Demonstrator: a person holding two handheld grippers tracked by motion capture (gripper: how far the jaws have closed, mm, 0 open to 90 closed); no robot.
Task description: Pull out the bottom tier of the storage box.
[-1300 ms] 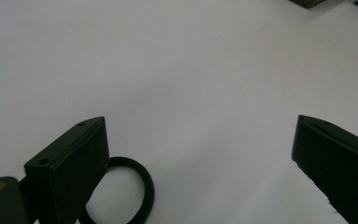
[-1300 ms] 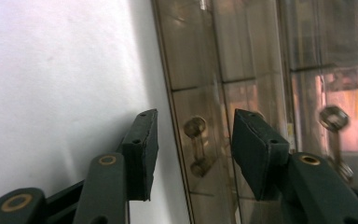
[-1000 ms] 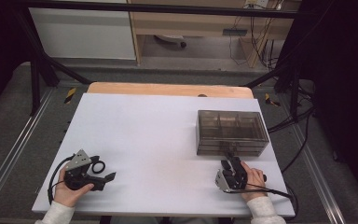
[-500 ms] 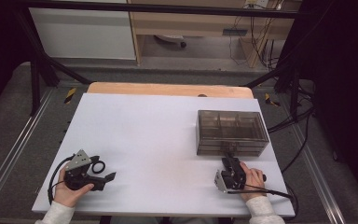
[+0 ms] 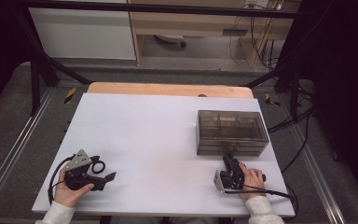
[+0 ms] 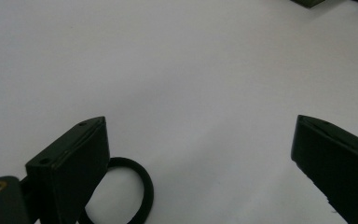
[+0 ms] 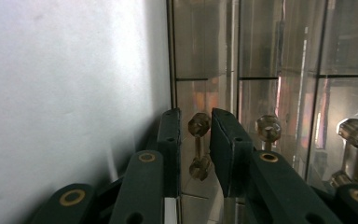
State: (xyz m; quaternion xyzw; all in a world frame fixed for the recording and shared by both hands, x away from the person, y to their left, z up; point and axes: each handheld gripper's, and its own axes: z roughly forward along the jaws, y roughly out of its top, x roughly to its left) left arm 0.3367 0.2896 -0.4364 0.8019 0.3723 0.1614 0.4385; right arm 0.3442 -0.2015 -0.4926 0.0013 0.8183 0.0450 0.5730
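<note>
- The right gripper (image 7: 195,135) has its black jaws nearly together around a small faceted clear knob (image 7: 199,124), a sliver of gap showing on each side.
- That knob sits on the front of the smoky transparent plastic drawer box (image 5: 232,132), at the white table's (image 5: 158,135) right.
- The left gripper (image 6: 200,149) rests near the table's left corner, jaws wide apart, a black ring (image 6: 121,193) beside one jaw.

Left gripper (image 6: 200,154): jaws stand wide apart above the bare white table (image 6: 168,70). A black ring (image 6: 145,184) lies flat, partly hidden behind one jaw. A dark corner (image 6: 310,3) shows far off.
</note>
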